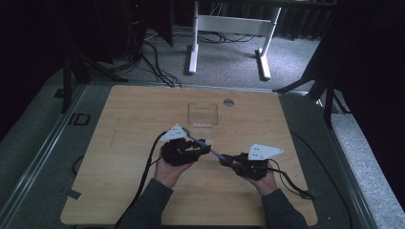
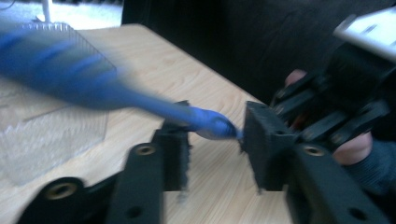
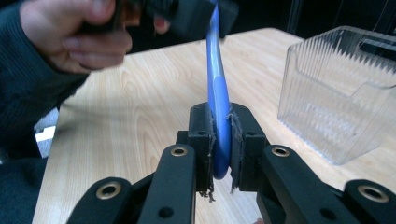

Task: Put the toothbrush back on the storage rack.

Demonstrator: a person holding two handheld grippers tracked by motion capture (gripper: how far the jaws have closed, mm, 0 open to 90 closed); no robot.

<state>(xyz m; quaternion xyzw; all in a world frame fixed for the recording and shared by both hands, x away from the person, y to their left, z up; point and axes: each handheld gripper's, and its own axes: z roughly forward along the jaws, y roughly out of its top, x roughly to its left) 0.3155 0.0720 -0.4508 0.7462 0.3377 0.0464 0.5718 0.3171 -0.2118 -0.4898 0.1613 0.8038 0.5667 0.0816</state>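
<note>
A long blue plastic utensil [image 1: 212, 151] hangs above the wooden table [image 1: 133, 114], spanning the two grippers. My right gripper [image 3: 220, 135] is shut on one end of the blue utensil [image 3: 218, 112], with both pads pressed flat against it. The other end of the utensil [image 2: 205, 122] lies between the jaws of my left gripper [image 2: 217, 144]. Those jaws stand wider than the utensil: its tip is at the right pad and there is a gap at the left. In the high view my left gripper [image 1: 203, 147] and right gripper [image 1: 224, 160] face each other at mid-table.
A clear ribbed plastic box [image 1: 202, 114] stands open-topped just behind the grippers; it also appears in the left gripper view [image 2: 46, 116] and the right gripper view [image 3: 341, 93]. A round grommet hole [image 1: 229, 102] sits near the table's far edge. White desk legs [image 1: 193, 47] stand beyond.
</note>
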